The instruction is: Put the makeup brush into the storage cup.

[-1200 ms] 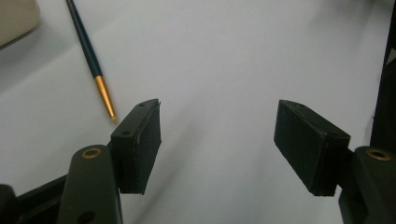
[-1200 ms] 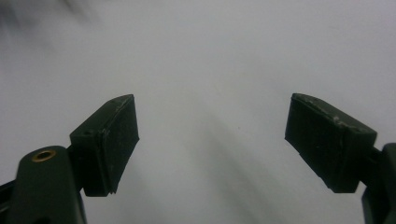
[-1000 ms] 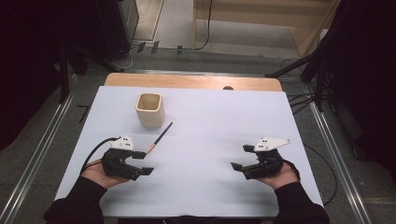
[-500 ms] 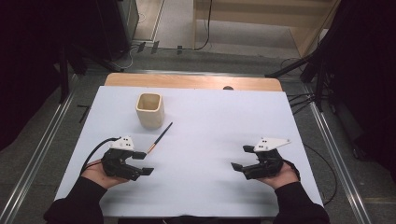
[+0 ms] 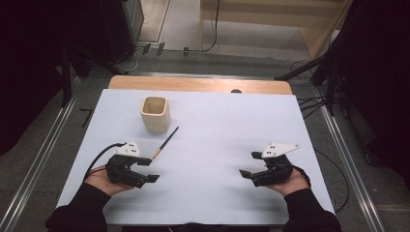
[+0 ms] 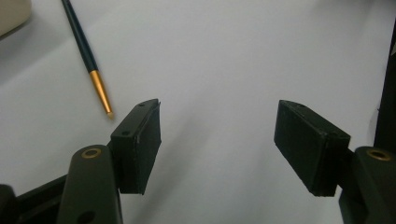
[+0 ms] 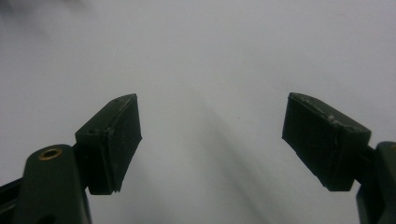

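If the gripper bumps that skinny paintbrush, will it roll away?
Probably a little: the paintbrush looks thin and round, lying flat on the smooth white table. It seems stiff and light, so a nudge from the open left gripper would likely slide or spin it.

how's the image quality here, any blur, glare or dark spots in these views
High view: the white table is evenly lit and sharp, the surroundings fall into deep shadow. Left gripper view: the brush is fairly crisp, the cup corner soft. Right gripper view: bare surface hazy, with faint streaky shadows between the open jaws.
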